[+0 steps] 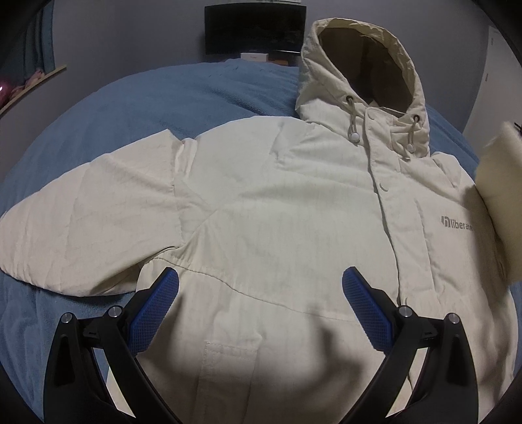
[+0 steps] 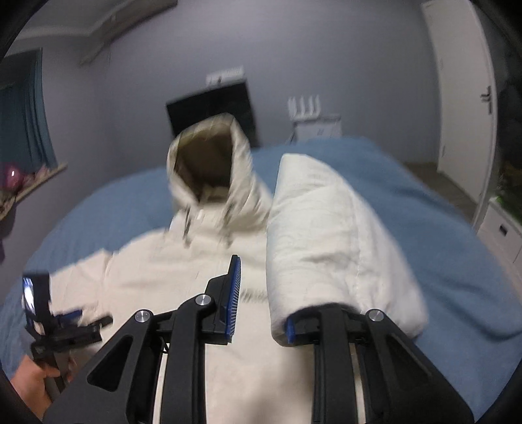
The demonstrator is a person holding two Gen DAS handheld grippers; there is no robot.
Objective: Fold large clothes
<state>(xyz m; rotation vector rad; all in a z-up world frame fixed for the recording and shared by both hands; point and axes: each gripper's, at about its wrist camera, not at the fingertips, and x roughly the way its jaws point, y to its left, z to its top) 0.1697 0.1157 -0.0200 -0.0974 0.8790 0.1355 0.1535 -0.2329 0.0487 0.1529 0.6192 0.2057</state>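
Note:
A cream hooded jacket (image 1: 277, 195) lies face up on a blue blanket (image 1: 146, 98), hood (image 1: 362, 65) toward the far wall. Its left sleeve (image 1: 81, 221) lies spread out to the left. My left gripper (image 1: 261, 293) is open and empty, hovering above the jacket's lower front. In the right wrist view my right gripper (image 2: 261, 313) is open, with the jacket's right sleeve (image 2: 326, 234) draped over its right finger and lifted off the bed. The lifted sleeve shows blurred at the right edge of the left wrist view (image 1: 499, 182). The left gripper (image 2: 62, 323) appears at lower left there.
The blue blanket (image 2: 440, 244) covers the bed all around the jacket. A dark screen (image 1: 254, 29) stands at the far wall. A white door (image 2: 463, 98) and white drawers (image 2: 502, 231) are at the right. A shelf with pink items (image 2: 19, 182) is at the left.

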